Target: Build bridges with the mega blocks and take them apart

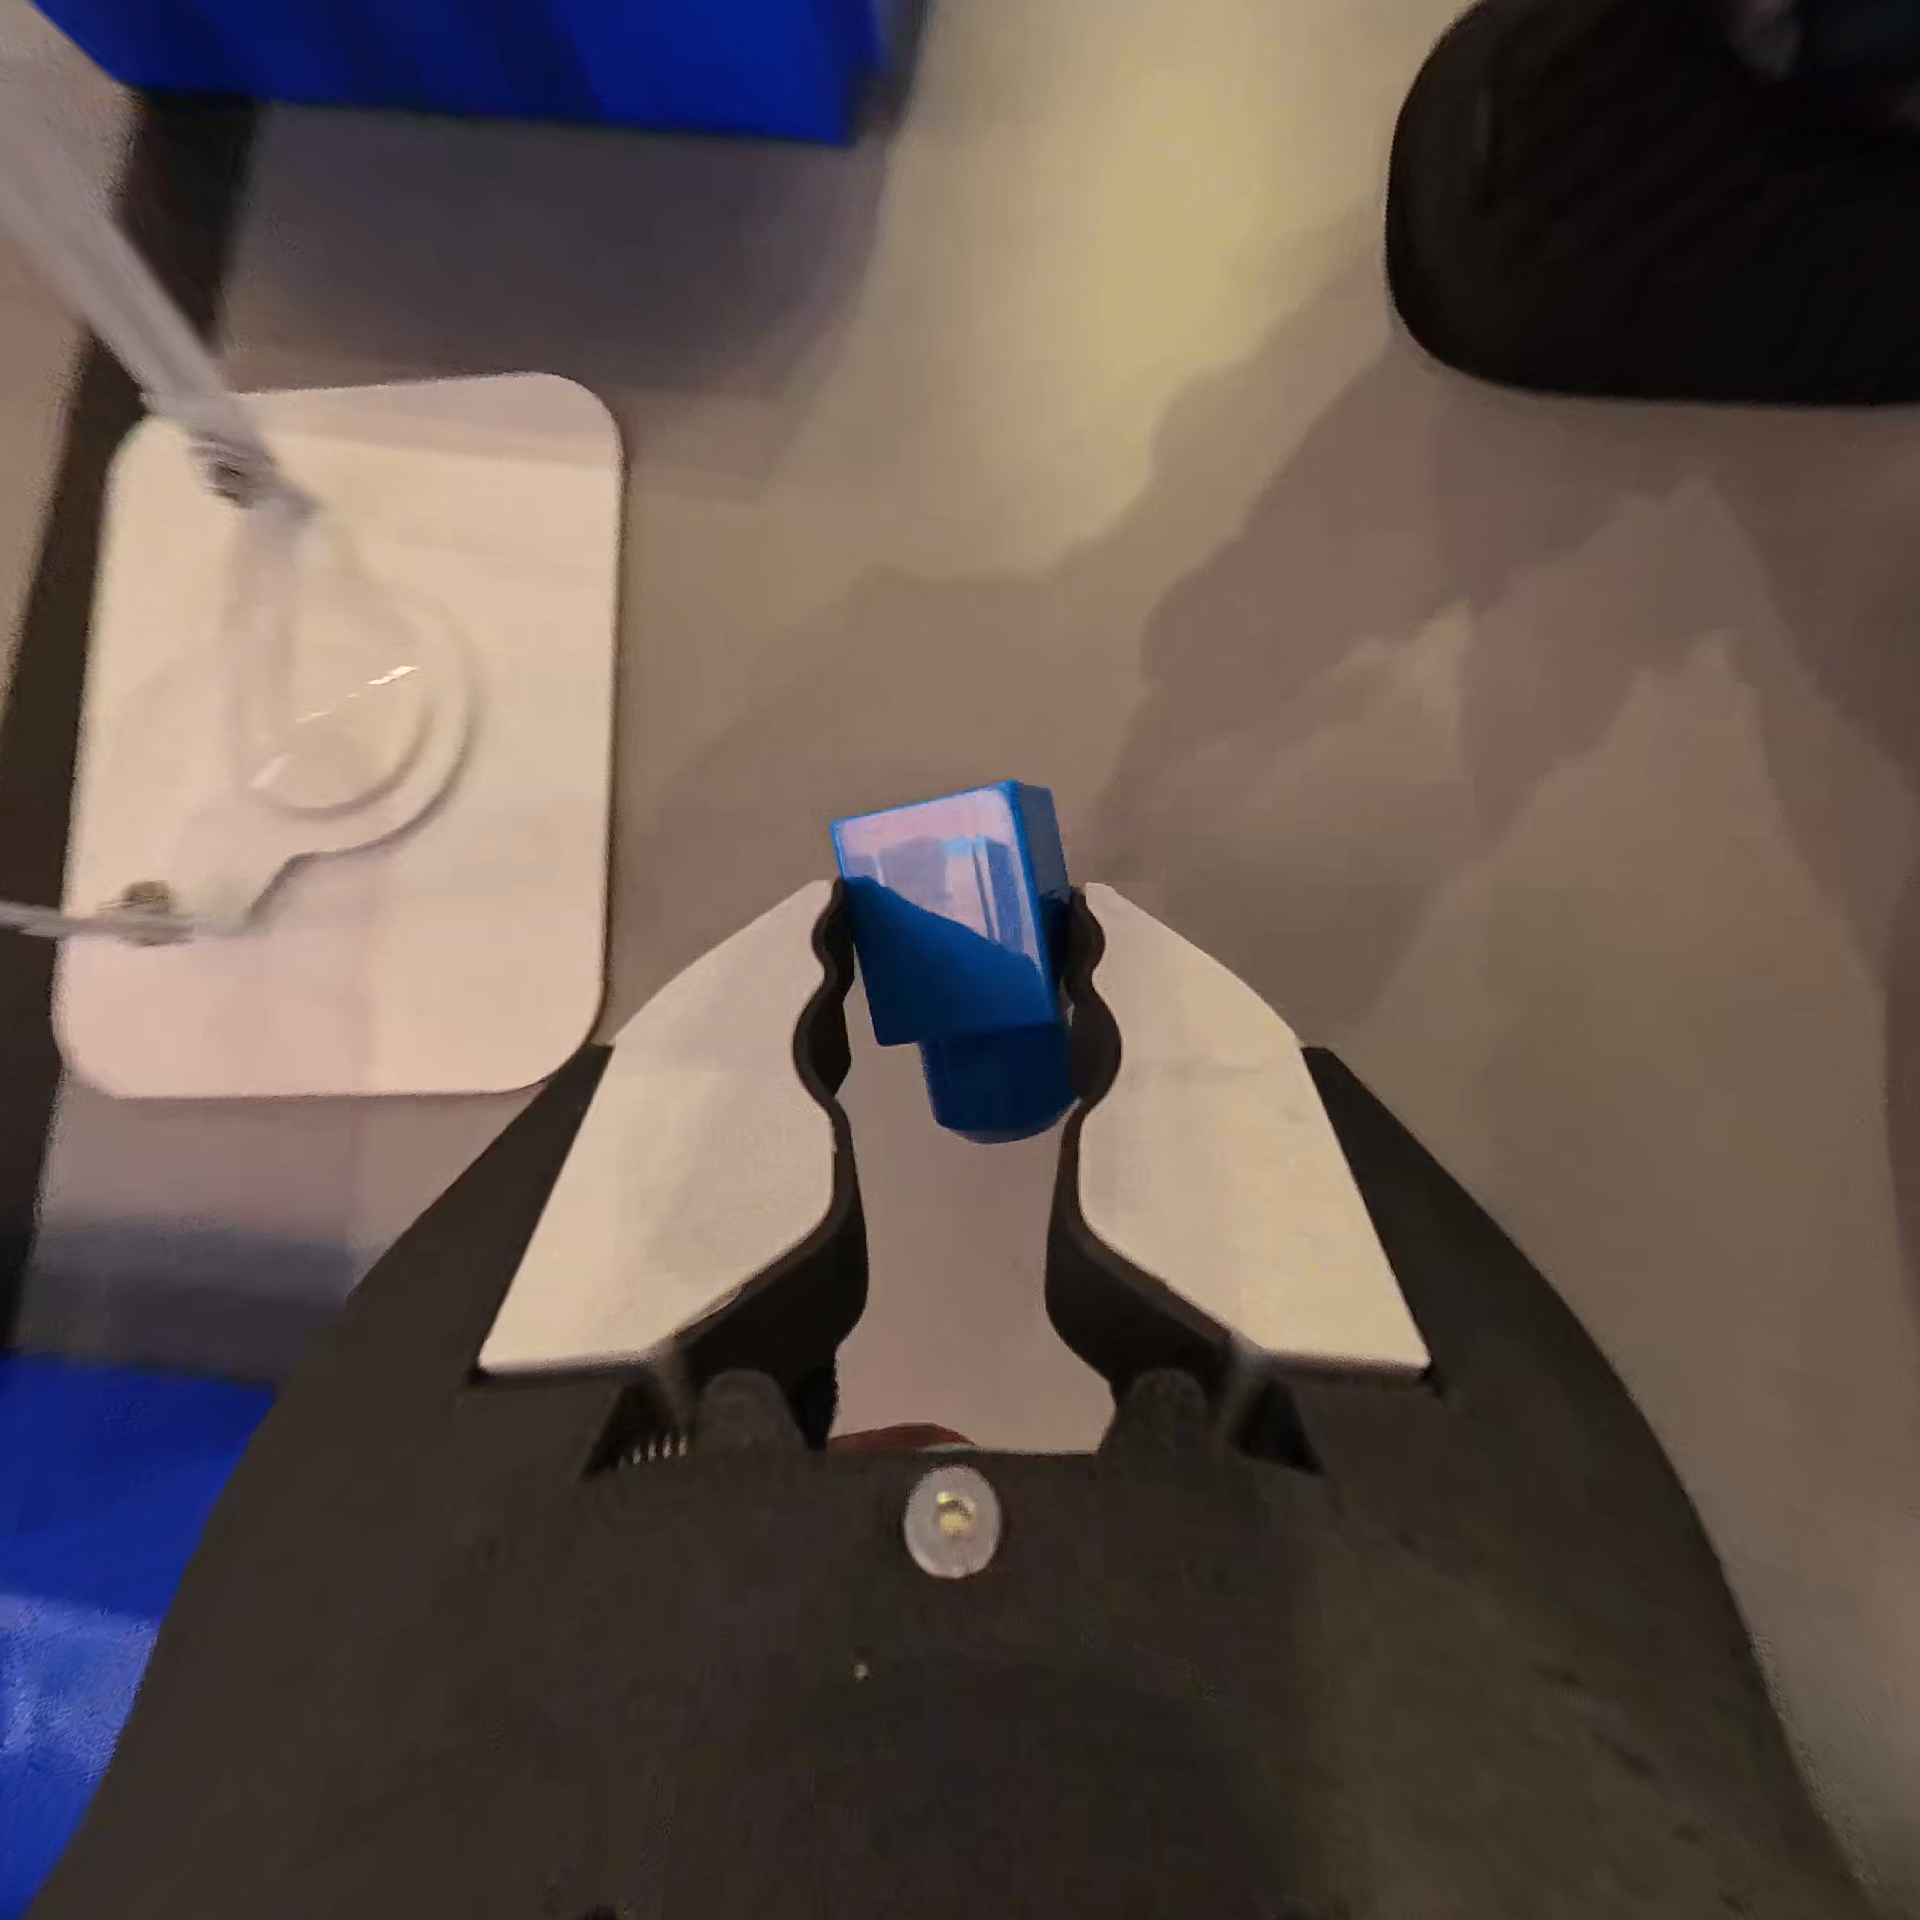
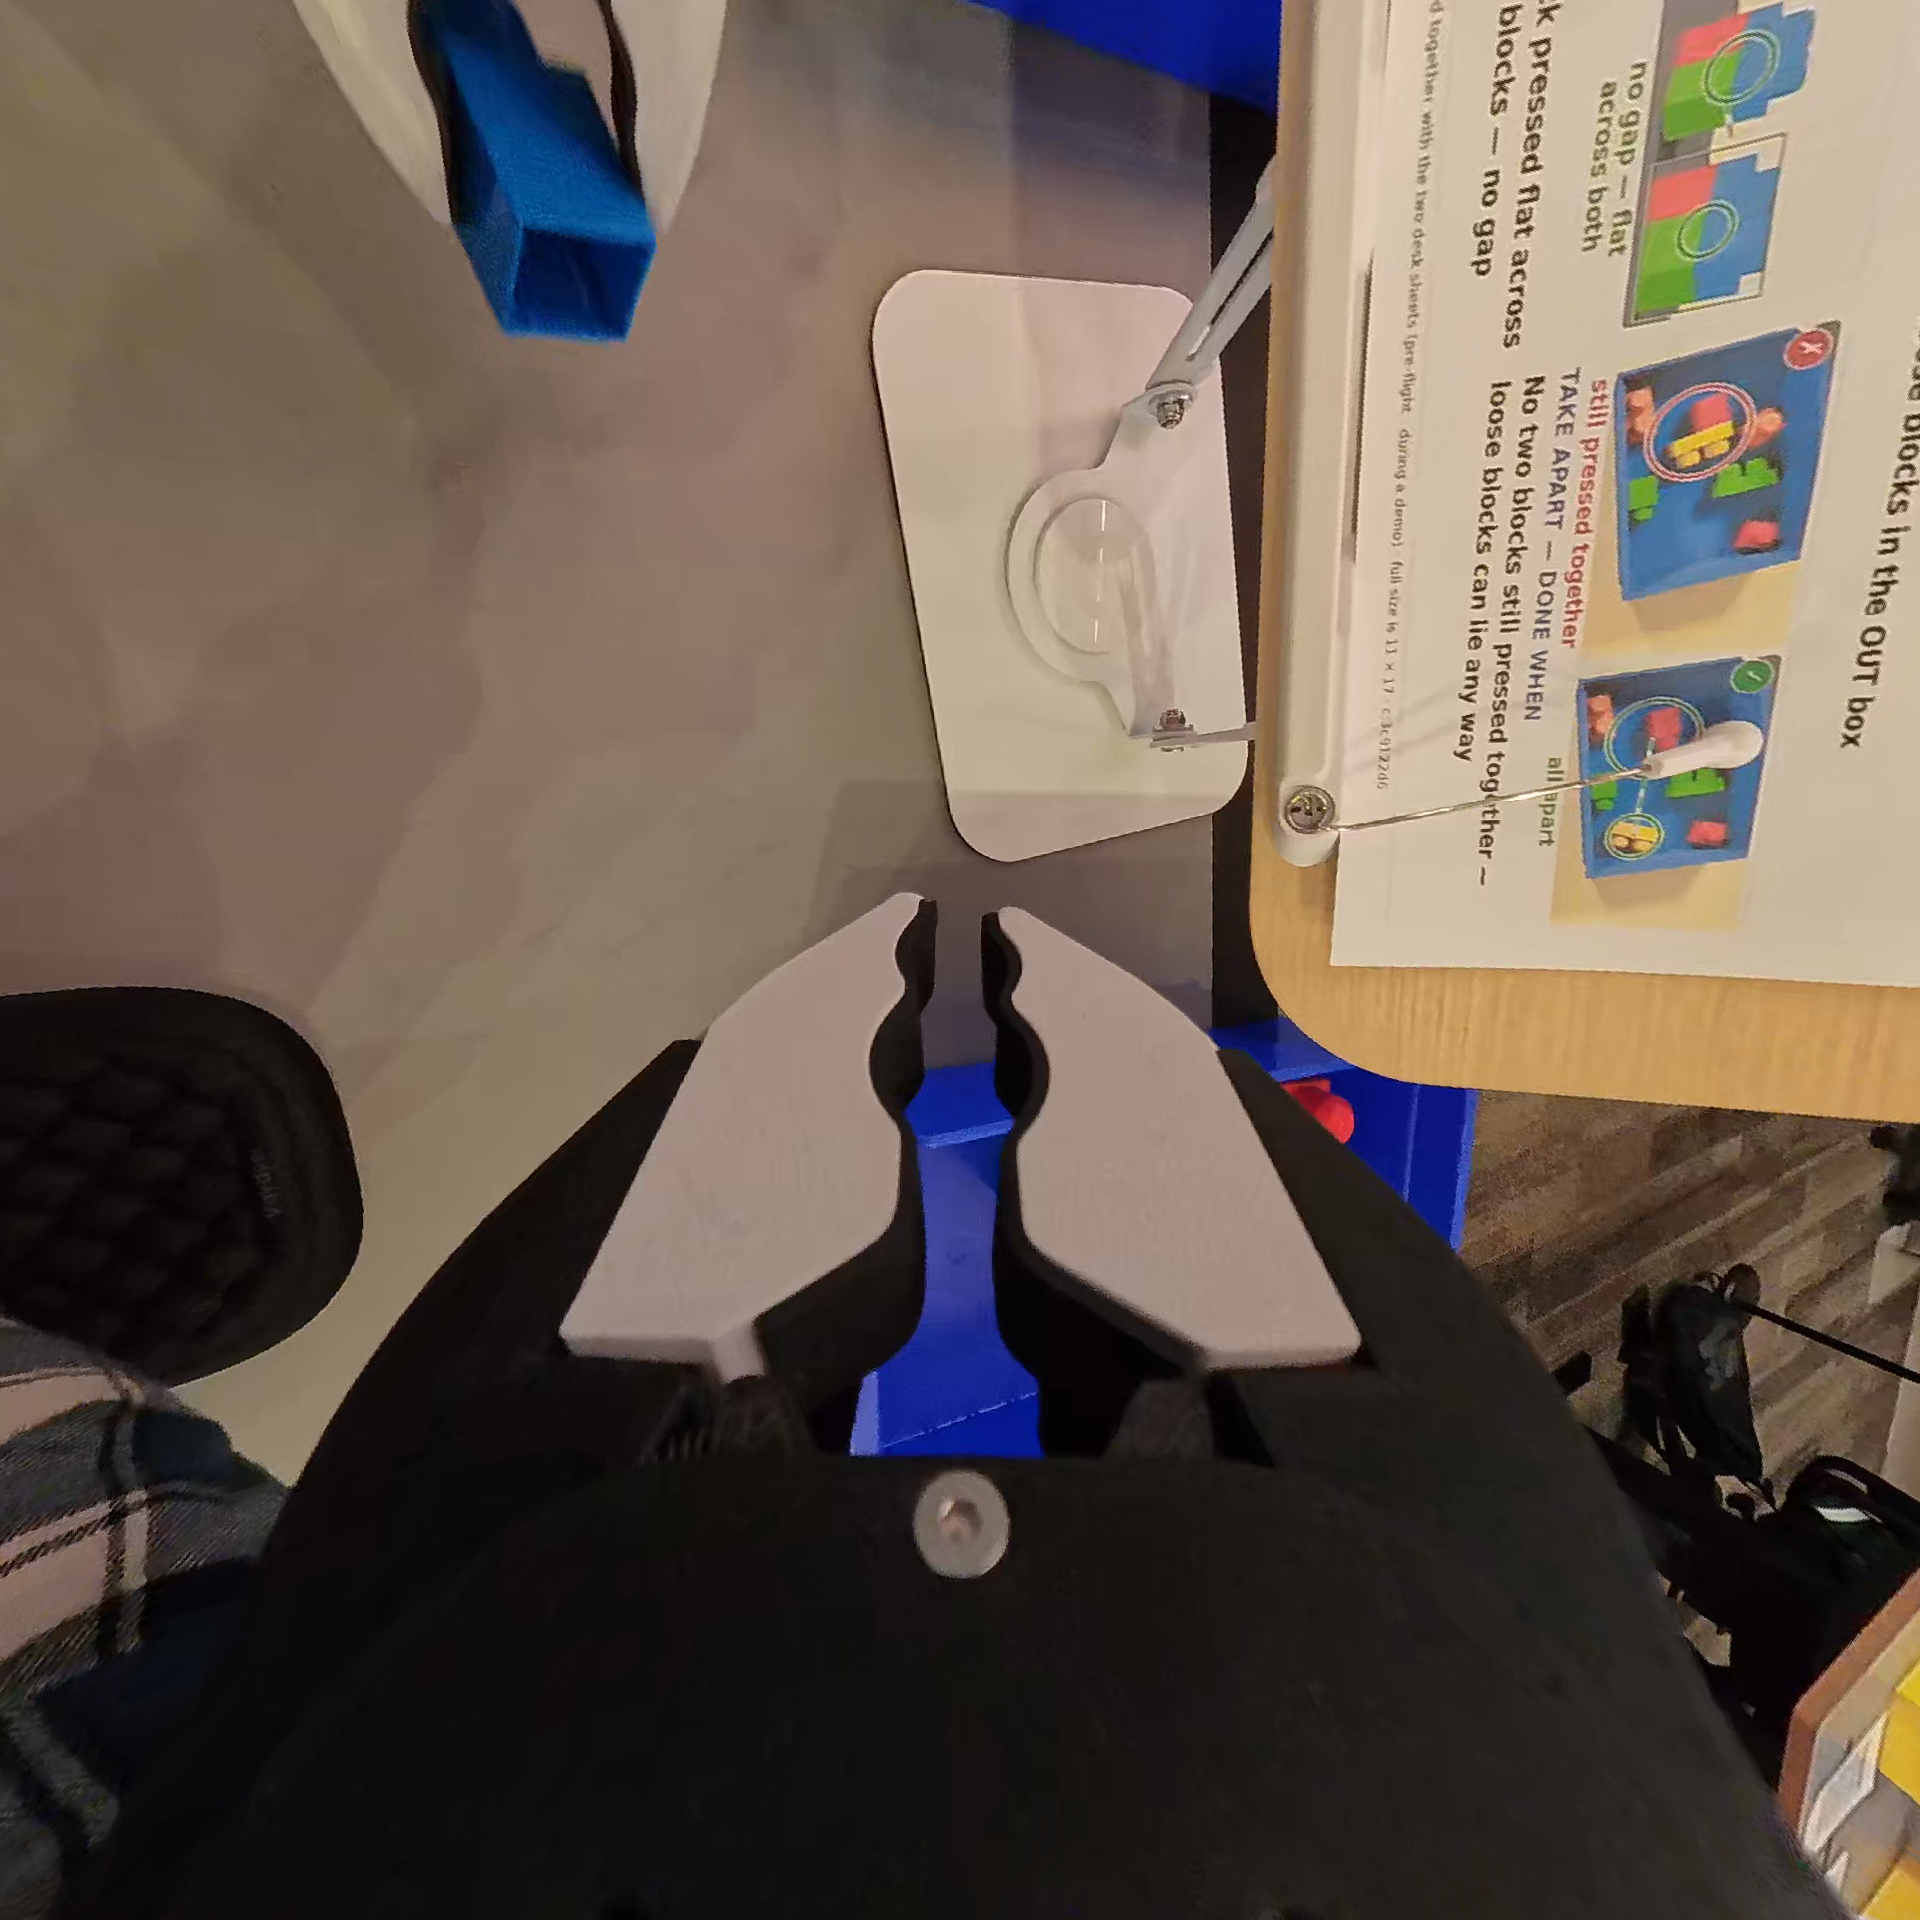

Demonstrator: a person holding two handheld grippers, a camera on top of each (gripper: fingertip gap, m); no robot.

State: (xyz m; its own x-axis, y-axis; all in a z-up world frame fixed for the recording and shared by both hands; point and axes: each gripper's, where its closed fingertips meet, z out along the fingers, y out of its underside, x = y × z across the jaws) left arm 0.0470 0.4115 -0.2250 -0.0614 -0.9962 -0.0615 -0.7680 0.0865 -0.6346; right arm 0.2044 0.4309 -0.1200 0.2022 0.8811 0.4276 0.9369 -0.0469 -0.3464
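1. Left claw (image 1: 961,894): I see it clamped on a blue block (image 1: 951,935). Both black pads press the block's sides, jaws at medium width. The block sits tilted in the grip, hollow underside facing away from the cam, stud end pointing back toward the claw body. The right wrist view confirms this: the same blue block (image 2: 551,218) is pinched between the left claw's pale fingers at top left, held in the air above the grey worktop (image 2: 468,623).

2. Right claw (image 2: 958,914): jaws narrow, a slim gap between tips, nothing between the pads. Grey worktop shows through the gap. Below its fingers lies a blue box (image 2: 961,1247) w/ a red block (image 2: 1317,1112) at its edge.

3. Hard to make out: the left wrist view is motion-blurred; blue shapes at top edge (image 1: 520,62) and lower left (image 1: 83,1558) are cut off, can't ID them. The left claw's body is cropped in the right wrist view. Most of the blue box is hidden by the right claw.

4. Surroundings: a white plate (image 2: 1049,561) w/ clear dome and metal bracket lies on the worktop, ahead of the right claw. A printed sheet (image 2: 1621,520) lies on a wooden board (image 2: 1309,987) to the right. A dark shoe (image 2: 156,1164) and a plaid sleeve (image 2: 94,1507) show lower left.

5. Pose: both claws point down at the worktop, well apart.
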